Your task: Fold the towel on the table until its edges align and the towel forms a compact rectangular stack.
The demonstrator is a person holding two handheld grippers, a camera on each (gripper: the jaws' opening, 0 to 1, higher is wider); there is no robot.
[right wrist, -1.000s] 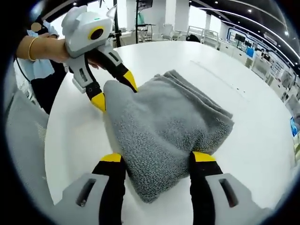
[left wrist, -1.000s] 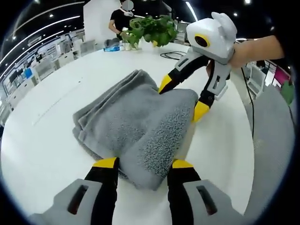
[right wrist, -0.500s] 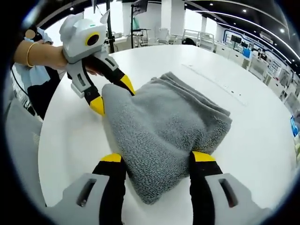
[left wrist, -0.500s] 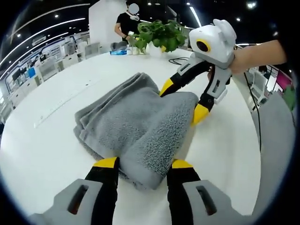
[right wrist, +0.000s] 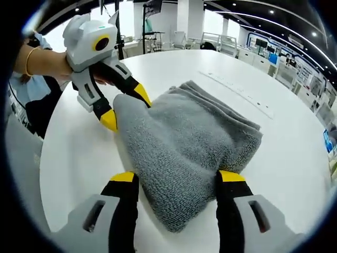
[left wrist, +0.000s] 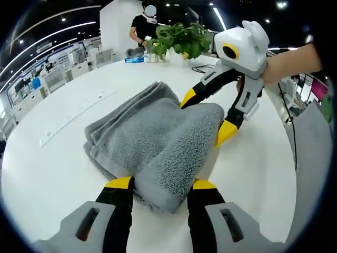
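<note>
Left gripper view: your left tool [left wrist: 159, 185] pinches the folded grey towel [left wrist: 152, 137] on the white desk [left wrist: 47, 168]; your right tool [right wrist: 175, 179] pinches its opposite corner.

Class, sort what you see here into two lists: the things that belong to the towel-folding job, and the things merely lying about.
Part of the job:
grey towel
left gripper
right gripper
white table

Lying about:
potted plant
black cable
blue packet
</note>
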